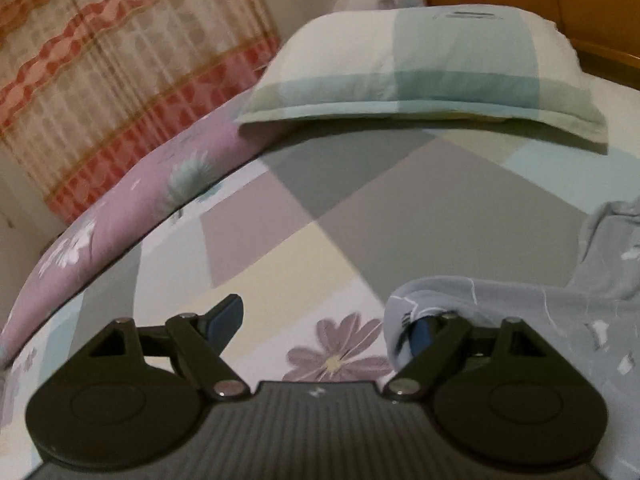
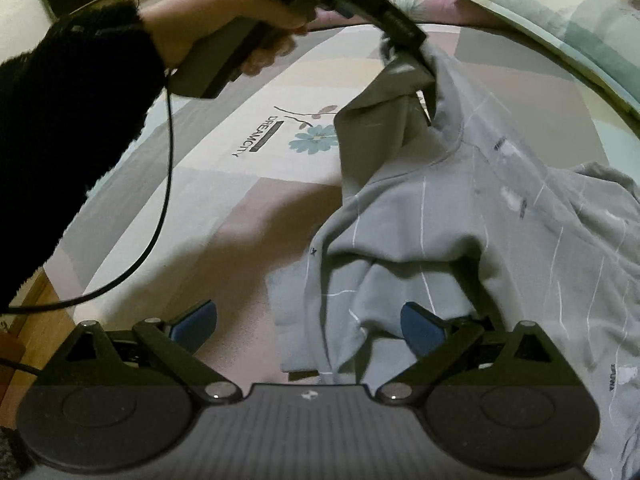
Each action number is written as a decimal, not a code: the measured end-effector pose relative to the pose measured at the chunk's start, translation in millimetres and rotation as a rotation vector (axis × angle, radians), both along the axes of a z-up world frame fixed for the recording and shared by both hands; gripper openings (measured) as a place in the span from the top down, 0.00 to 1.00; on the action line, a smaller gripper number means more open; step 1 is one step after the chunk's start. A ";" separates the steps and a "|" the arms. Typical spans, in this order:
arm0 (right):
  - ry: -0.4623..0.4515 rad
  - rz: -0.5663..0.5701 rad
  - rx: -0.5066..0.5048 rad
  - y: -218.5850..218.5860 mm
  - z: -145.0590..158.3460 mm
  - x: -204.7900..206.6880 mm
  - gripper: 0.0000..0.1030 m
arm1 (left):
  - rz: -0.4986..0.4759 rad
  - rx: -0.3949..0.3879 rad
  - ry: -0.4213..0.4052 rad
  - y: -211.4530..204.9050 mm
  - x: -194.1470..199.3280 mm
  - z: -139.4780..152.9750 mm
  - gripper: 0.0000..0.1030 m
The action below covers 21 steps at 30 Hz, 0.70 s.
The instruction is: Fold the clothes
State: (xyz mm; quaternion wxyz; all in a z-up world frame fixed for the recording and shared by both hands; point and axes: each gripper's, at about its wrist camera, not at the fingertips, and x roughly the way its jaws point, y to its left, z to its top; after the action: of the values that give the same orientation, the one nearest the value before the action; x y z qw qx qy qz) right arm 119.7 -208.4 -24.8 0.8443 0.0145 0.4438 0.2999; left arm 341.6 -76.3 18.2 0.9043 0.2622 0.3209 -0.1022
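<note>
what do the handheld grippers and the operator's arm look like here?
Left gripper and right gripper: black linkage arms, round black hubs, silver pivot bolts, blue pads, ribbed grey body. A black cable hangs from the left handle. Fuzzy black sleeve.

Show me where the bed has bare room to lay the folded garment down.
Free: the patchwork sheet between the pillow and the grey garment, out to the pink quilt at its edge. Also free: the stretch with the DREAMCITY print, beside the garment. Crowded: where the garment lies spread, with a fold draped over the left gripper.
</note>
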 end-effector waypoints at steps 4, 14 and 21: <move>0.003 -0.003 0.006 -1.7 -0.6 -2.2 0.02 | -0.052 -0.028 0.083 -1.3 -10.5 -15.1 0.20; 0.007 -0.010 0.019 -2.1 -3.4 -7.7 0.01 | -0.008 -0.290 0.272 57.7 -74.6 -44.8 0.19; 0.010 -0.009 0.010 -0.9 -0.4 -20.6 0.01 | 0.065 -0.326 0.348 57.6 -93.2 -86.9 0.19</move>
State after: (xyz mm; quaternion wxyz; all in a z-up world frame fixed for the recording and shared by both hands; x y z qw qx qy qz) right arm 99.1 -209.3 -25.2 0.8433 0.0223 0.4464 0.2983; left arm 248.4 -18.7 -68.7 0.8686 0.0806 0.4593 -0.1673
